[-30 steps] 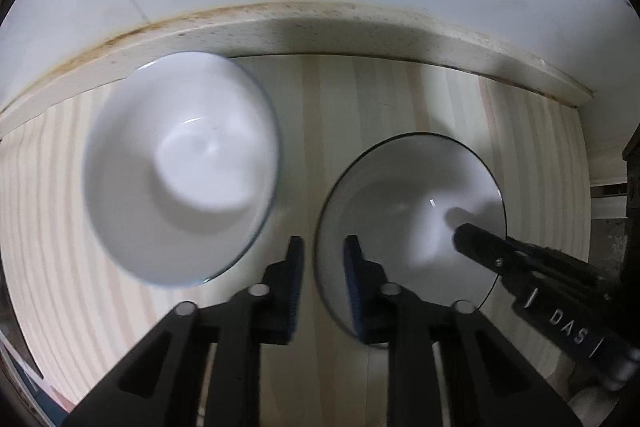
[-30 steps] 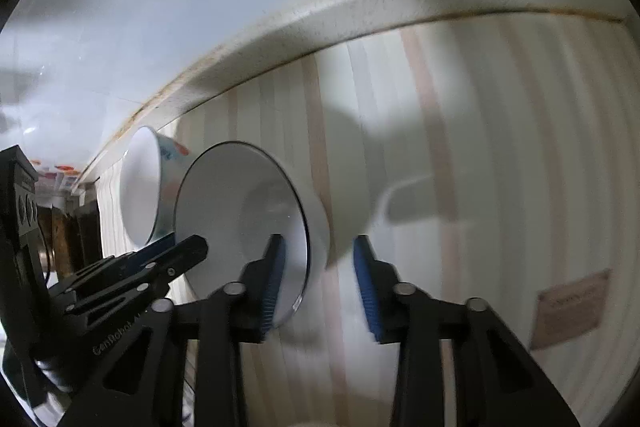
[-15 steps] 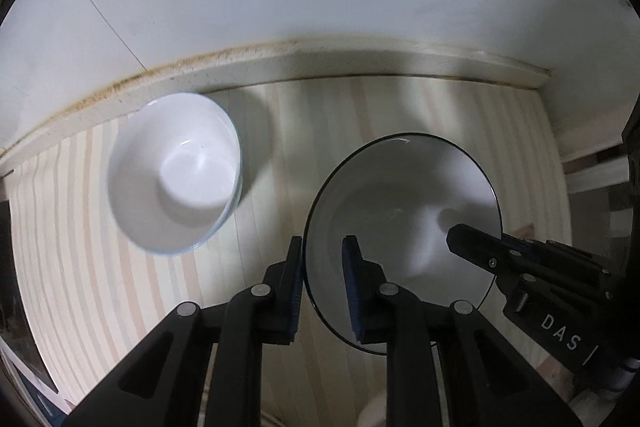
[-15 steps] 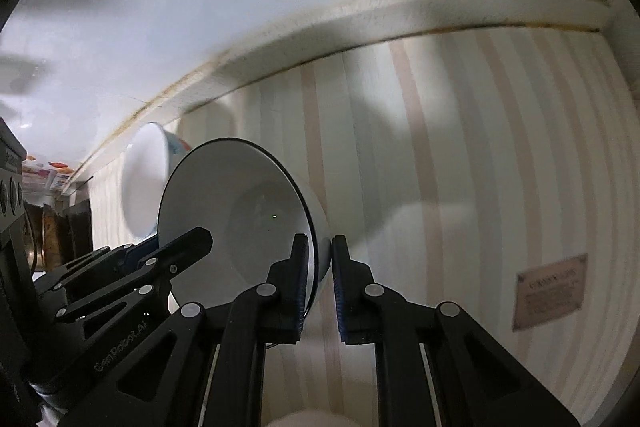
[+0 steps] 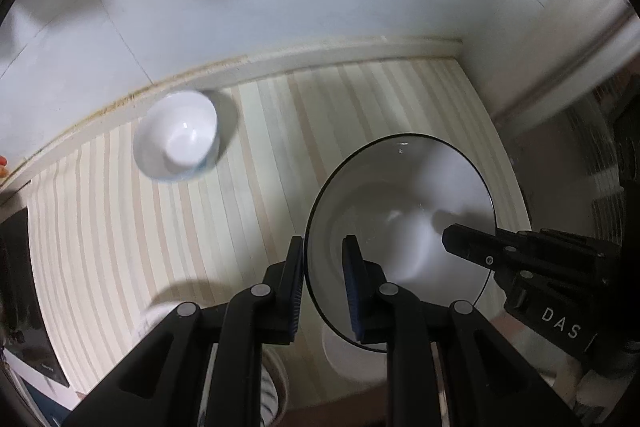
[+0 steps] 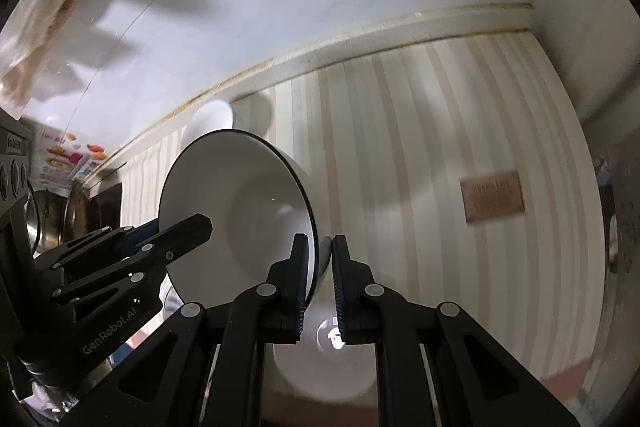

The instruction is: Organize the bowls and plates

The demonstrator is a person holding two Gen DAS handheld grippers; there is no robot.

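A wide white bowl with a thin dark rim (image 5: 400, 227) is held in the air between both grippers. My left gripper (image 5: 322, 287) is shut on its left rim. My right gripper (image 6: 318, 283) is shut on its right rim; the bowl also shows in the right wrist view (image 6: 240, 207). A smaller white bowl (image 5: 176, 141) sits on the striped counter (image 5: 260, 167) near the back wall, far ahead and to the left; it also shows in the right wrist view (image 6: 212, 117).
A white dish (image 6: 324, 367) lies below the held bowl near the front edge; it also shows in the left wrist view (image 5: 352, 359). A brown label (image 6: 492, 195) lies on the counter at right. A dark stove edge (image 5: 20, 267) is at left. White walls close the back and right.
Both grippers have lifted the dark-rimmed bowl up and back from the counter; the small bowl now looks much farther away. My right gripper closed on the rim during this second.
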